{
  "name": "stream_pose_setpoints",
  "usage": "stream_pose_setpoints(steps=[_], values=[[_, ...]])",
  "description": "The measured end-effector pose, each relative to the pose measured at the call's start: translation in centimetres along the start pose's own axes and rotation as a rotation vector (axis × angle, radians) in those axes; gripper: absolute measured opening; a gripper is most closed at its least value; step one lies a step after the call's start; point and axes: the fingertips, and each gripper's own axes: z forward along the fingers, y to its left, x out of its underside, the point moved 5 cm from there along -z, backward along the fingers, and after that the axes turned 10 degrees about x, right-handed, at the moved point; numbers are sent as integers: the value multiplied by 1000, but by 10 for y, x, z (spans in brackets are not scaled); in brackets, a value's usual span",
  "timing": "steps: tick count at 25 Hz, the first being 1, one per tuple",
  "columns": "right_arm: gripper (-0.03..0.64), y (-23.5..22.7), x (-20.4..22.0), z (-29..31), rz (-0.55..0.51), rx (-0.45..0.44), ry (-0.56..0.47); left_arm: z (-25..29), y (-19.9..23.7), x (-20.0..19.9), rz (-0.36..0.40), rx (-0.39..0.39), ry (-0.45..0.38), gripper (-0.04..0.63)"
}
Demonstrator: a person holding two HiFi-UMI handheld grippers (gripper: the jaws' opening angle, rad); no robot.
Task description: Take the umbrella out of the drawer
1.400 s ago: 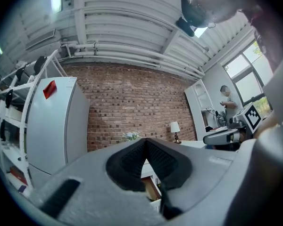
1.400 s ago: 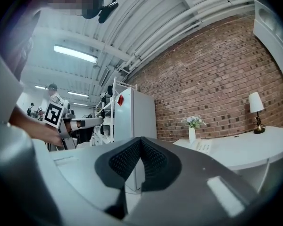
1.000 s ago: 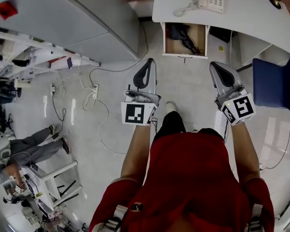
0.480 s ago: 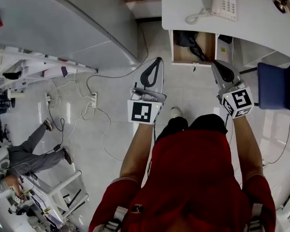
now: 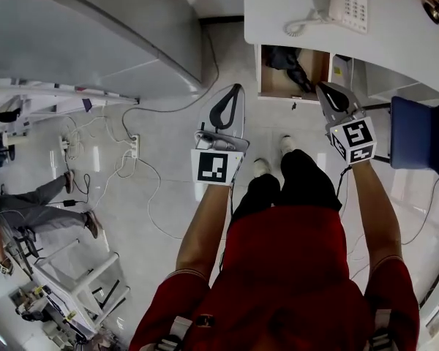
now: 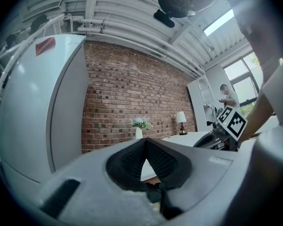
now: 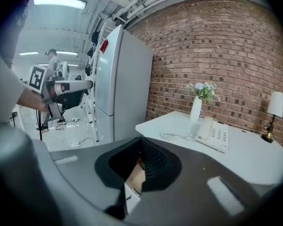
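A black folded umbrella [image 5: 287,59] lies in the open wooden drawer [image 5: 317,70] under the white desk [image 5: 278,2]. My left gripper [image 5: 237,87] hangs over the floor just left of the drawer's front, jaws together with nothing in them; in the left gripper view its tips [image 6: 145,141] meet. My right gripper [image 5: 320,86] is at the drawer's front right corner, shut and empty, a little short of the umbrella. In the right gripper view its jaws [image 7: 141,140] point over the desk edge, with a bit of the drawer's wood [image 7: 134,178] showing through the gap behind the tips.
A white telephone [image 5: 348,4] sits on the desk, with a vase of flowers [image 7: 197,105] and a lamp [image 7: 272,108] further back. A grey fridge [image 5: 95,28] stands left, a blue chair [image 5: 418,134] right. Cables and a power strip [image 5: 134,147] lie on the floor. A person [image 5: 29,214] sits far left.
Both grippers have come forward and lower towards the drawer as the person stepped closer. The right one now reaches the drawer's front corner. Both have stayed shut.
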Motion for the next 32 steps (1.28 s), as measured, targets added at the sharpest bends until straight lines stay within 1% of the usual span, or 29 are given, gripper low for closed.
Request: stream_pose_setpoints(steps=[6,11,13,15,19,26,32], values=[[14,-15,31,48,-37,-39,70,26,11,24,-19,-45,31,6],[15,-27,64,84,-60,-70,121,48,15,52,-43,-77,65,6],[43,-33,78,97,-63,-81,145,56,16,63,-52,-90,82,6],[52,-39,90,110,-63,-88,168,63,19,72,-60,-101,97,6],[91,-45,113,140,-61,-112,198,75,25,93,-69,-128,122,6],[203,-43,155,187,-78,-152,283,86,38,122,-84,-167,152,6],[242,-44,187,221,-107,-146,326,87,47,146,-105,-211,171,6]])
